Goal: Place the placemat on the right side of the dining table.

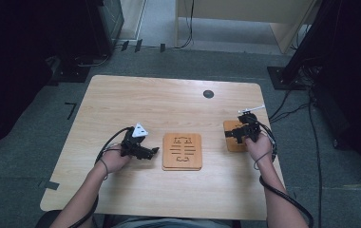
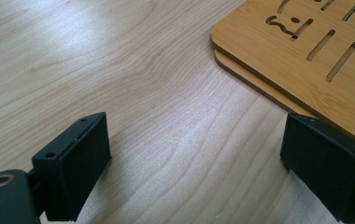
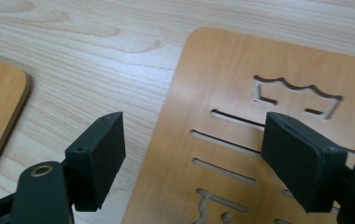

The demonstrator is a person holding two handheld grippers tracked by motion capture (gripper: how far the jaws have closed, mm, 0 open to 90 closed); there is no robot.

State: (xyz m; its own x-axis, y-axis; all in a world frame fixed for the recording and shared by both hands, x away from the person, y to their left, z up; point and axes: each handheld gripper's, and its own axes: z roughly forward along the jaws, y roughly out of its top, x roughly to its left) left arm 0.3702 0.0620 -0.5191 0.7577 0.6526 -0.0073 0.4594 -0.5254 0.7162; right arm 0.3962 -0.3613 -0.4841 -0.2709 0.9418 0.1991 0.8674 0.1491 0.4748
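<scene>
On the pale wooden tabletop point(image 1: 121, 102) lie slotted bamboo boards. A stack of two boards point(image 1: 182, 151) sits near the middle of the person's side, squared to the tabletop's edges, its cut slots running left to right in the high view and its engraved figures upright toward the far edge. A single board point(image 1: 232, 136) lies well apart to the right, partly covered by the right hand point(image 1: 258, 146); what shows of it looks longer from near to far than across.

The left tongs point(image 1: 154, 151) lie low just beside the stack's left edge, pointing right toward it. In the left gripper view the jaws stand well apart over bare wood, nothing between them, with the stack's corner point(image 2: 301, 60) beyond the right-hand jaw; the lower board's edge peeks out beneath the upper one.

The right tongs point(image 1: 228, 133) point left over the single board. In the right gripper view that board point(image 3: 222, 93) lies under the spread jaws, its slots running across and a crown cutout beyond them; the jaws grip nothing. The stack's rounded corner point(image 3: 0, 107) shows at the left edge.
</scene>
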